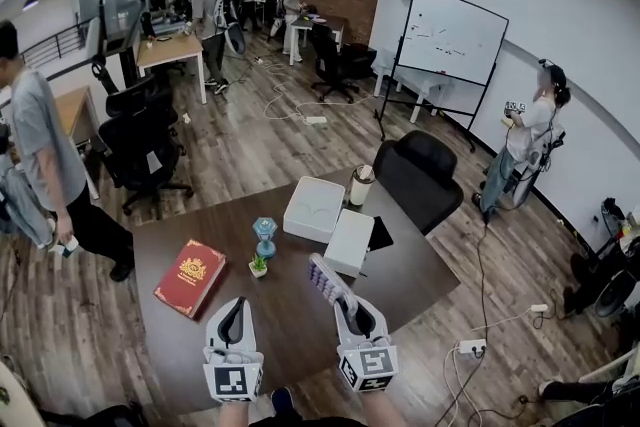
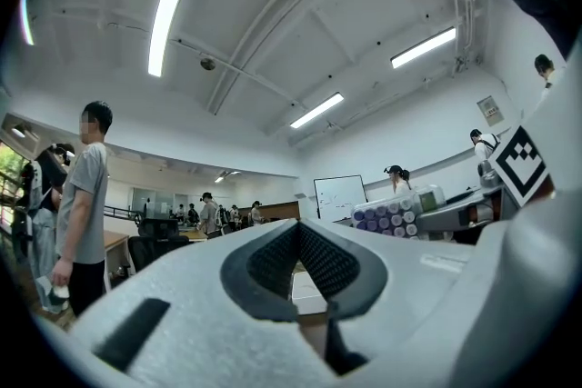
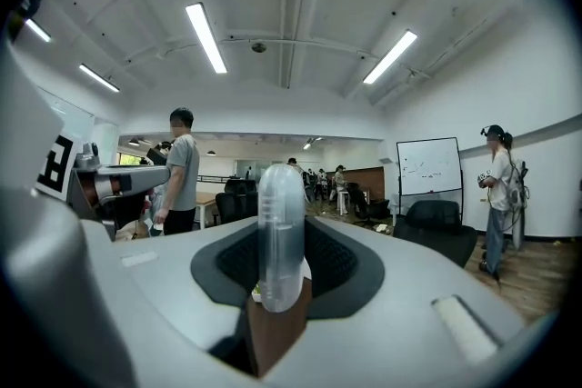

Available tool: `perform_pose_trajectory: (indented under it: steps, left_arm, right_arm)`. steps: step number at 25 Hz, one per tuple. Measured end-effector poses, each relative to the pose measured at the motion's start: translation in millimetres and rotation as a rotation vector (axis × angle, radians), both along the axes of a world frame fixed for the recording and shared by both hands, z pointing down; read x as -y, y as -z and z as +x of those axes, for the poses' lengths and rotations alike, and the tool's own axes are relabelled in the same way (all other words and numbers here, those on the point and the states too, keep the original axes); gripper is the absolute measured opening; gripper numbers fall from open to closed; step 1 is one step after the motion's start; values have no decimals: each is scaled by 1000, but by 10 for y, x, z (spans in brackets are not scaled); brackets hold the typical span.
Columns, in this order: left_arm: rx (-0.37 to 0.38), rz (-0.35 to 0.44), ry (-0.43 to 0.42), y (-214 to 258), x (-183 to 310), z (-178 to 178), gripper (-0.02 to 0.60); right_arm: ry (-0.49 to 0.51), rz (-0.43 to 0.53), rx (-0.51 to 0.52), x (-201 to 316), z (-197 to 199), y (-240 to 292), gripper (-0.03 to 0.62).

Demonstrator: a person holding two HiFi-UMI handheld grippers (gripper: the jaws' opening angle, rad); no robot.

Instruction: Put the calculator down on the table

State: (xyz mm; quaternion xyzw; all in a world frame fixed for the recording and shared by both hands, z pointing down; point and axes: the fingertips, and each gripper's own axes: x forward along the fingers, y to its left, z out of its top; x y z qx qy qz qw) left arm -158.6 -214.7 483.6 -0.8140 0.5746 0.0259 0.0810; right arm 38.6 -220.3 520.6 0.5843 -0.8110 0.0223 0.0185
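Right gripper view: right gripper (image 3: 284, 254) clenched on calculator (image 3: 280, 195), a slim, rounded, pale plastic slab held edge-on over dark brown table (image 1: 420, 280). Left gripper (image 2: 296, 233) fingertips together, nothing between; pads dark, ribbed.

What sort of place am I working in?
Probably an open-plan office or lab: a rolling whiteboard, black office chairs, and desks farther back with people standing around them.
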Motion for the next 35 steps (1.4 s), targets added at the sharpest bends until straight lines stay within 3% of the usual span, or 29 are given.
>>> perform_pose_trajectory:
  steps: [10, 21, 35]
  left_arm:
    - [-11, -12, -53, -44, 748, 160, -5]
    - [-5, -28, 14, -142, 1350, 290, -5]
    - [-9, -4, 12, -83, 1536, 405, -5]
  right_arm:
    - [-35, 0, -32, 614, 64, -3, 115]
    - [27, -17, -38, 1319, 198, -142, 115]
    - [49, -10, -40, 1660, 307, -144, 115]
